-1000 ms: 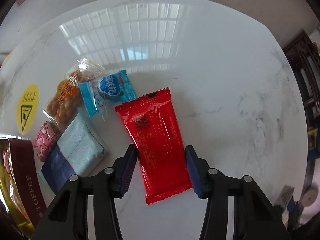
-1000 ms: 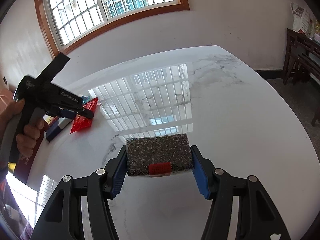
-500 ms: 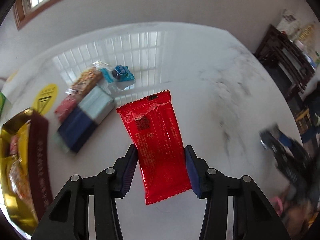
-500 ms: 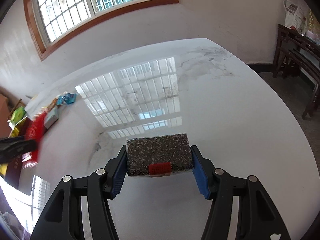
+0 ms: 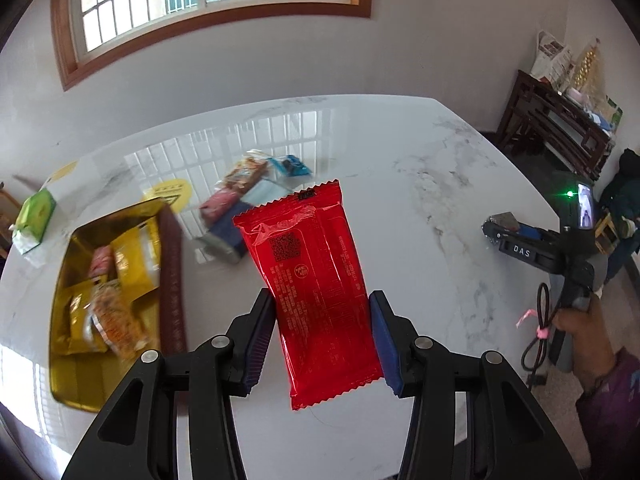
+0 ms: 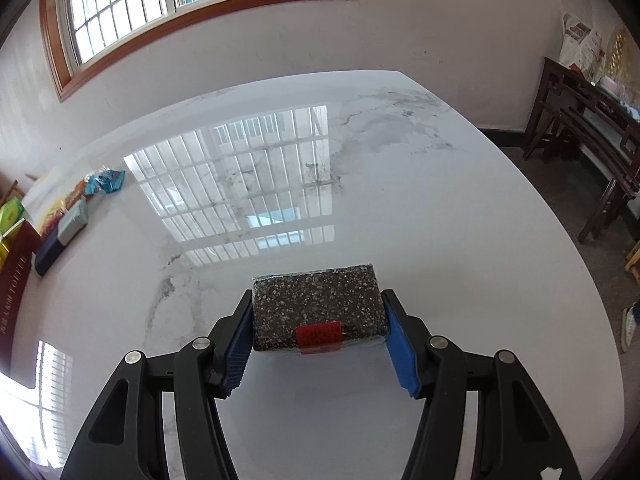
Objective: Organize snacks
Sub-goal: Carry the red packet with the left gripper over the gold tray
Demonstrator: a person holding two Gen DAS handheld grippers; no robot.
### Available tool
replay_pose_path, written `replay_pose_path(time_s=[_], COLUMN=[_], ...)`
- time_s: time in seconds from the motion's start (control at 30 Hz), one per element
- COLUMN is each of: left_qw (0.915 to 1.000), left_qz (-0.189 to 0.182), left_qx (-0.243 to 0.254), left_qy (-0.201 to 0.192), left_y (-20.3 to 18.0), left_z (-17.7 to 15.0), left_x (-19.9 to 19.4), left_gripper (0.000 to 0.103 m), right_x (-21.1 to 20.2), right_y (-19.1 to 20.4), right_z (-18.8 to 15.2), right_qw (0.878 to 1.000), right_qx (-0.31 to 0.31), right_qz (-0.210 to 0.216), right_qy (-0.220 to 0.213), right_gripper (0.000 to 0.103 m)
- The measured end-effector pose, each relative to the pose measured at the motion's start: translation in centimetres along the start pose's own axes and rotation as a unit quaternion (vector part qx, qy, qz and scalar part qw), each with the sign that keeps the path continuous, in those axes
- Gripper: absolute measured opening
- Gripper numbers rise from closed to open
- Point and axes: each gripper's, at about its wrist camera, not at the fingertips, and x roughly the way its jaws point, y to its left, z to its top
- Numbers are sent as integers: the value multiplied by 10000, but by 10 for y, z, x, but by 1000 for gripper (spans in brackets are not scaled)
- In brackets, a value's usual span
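Overhead, red packet point(image 5: 316, 280) points lengthwise away from left hand-held gripper point(image 5: 322, 336).

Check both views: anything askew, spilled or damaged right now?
Nothing spilled or torn. The red packet sits slightly tilted in the left tool; the dark seed block is held squarely in the right tool. Loose snacks lie jumbled beside the gold tin, awaiting sorting.
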Motion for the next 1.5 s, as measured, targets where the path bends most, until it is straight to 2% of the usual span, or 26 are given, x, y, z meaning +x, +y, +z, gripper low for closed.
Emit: replay_pose_path(time_s=[0.3,0.5,0.7,0.83,0.97,1.27,1.5], left_qw=[9992,9967,9897,9840,9842,9901,9910], left_qz=[187,458,875,1136,1161,989,1093], left_qx=[-314,-648,-1136,-1374,-1333,-995,-778], left_qy=[-145,-141,-21,28,8,-22,43], left_y=[43,92,158,188,192,173,169], left_z=[-17,-32,-43,-44,-43,-23,-13], left_x=[-28,-40,-44,-43,-40,-11,12], left_gripper=[48,48,48,48,48,48,48], right_x=[2,3,3,3,3,3,4], right_y=[4,5,5,5,5,5,5], right_z=[0,1,1,1,1,0,-1], right_qw=[9999,9998,9998,9998,9998,9997,9996], right_qx=[-69,-90,-90,-90,-89,-95,-123], right_qz=[-147,-192,-190,-191,-191,-197,-226], right_qy=[40,48,49,48,50,59,72], right_gripper=[57,57,57,57,57,57,57])
